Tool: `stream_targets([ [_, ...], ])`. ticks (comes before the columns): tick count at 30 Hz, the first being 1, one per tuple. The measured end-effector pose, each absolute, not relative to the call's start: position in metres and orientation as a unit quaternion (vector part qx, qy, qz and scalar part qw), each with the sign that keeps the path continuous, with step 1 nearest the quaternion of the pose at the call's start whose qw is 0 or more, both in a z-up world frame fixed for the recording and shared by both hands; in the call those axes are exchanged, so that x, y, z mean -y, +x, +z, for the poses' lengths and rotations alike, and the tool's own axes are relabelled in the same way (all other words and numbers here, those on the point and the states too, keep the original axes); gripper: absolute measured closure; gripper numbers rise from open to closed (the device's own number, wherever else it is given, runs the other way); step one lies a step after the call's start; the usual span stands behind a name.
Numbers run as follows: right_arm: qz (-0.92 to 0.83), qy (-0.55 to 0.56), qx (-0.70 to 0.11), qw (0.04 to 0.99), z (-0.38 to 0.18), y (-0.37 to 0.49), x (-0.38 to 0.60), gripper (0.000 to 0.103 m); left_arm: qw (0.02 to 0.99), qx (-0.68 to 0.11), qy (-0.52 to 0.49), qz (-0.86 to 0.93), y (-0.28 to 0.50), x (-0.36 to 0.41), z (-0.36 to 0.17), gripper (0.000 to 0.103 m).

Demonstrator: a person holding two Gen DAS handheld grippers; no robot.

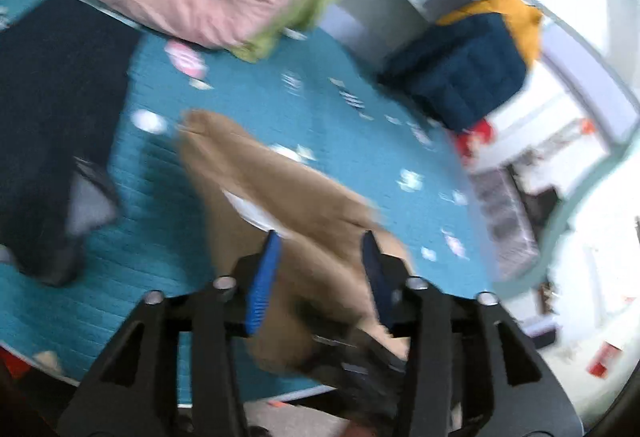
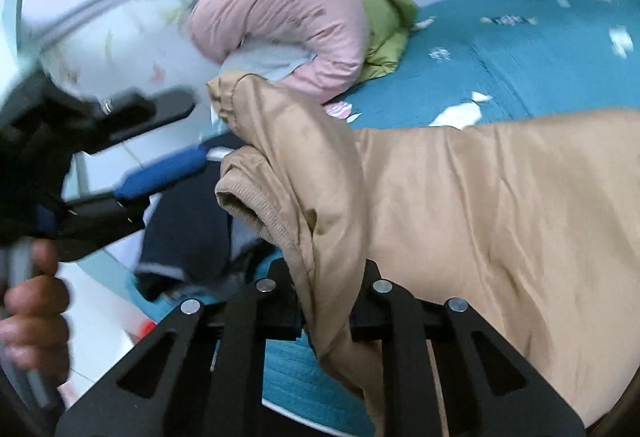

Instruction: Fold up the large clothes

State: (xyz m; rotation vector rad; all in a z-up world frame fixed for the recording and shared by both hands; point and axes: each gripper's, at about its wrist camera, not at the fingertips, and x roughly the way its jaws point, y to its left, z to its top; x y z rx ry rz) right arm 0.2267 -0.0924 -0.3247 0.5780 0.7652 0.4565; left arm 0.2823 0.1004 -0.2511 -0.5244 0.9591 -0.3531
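While the right gripper point(image 2: 326, 293) pinches the tan jacket point(image 2: 460, 221), the parted, empty left gripper point(image 1: 320, 245) risks letting it sag.

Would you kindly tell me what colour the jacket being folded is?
Tan, clearest in the right wrist view: jacket.
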Motion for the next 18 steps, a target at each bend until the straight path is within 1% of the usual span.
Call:
stream_targets([
  [1, 0.217, 0.296, -0.362, 0.857, -0.325, 0.224, 0.101, 0.089, 0.835, -0.480, -0.231, -0.135, 0.291, -0.101, -0.260, 0.054],
  [3, 0.213, 0.329, -0.354, 0.849, -0.323, 0.216, 0.116, 0.089, 0.821, -0.504, -0.241, -0.118, 0.303, -0.104, -0.279, 0.054],
  [4, 0.212, 0.346, -0.350, 0.844, -0.322, 0.213, 0.124, 0.089, 0.808, -0.529, -0.240, -0.100, 0.310, -0.102, -0.293, 0.054],
  [5, 0.207, 0.372, -0.344, 0.837, -0.323, 0.209, 0.135, 0.089, 0.805, -0.535, -0.243, -0.089, 0.314, -0.101, -0.299, 0.054],
  [8, 0.192, 0.436, -0.330, 0.815, -0.325, 0.199, 0.166, 0.089, 0.806, -0.532, -0.245, -0.090, 0.320, -0.086, -0.303, 0.054],
  [11, 0.167, 0.476, -0.313, 0.804, -0.326, 0.185, 0.197, 0.089, 0.818, -0.524, -0.202, -0.125, 0.324, -0.043, -0.294, 0.054],
  [14, 0.143, 0.485, -0.303, 0.807, -0.325, 0.173, 0.220, 0.089, 0.823, -0.513, -0.173, -0.173, 0.327, 0.006, -0.287, 0.054],
  [18, 0.115, 0.493, -0.290, 0.812, -0.321, 0.153, 0.249, 0.089, 0.814, -0.517, -0.151, -0.217, 0.325, 0.063, -0.289, 0.054],
])
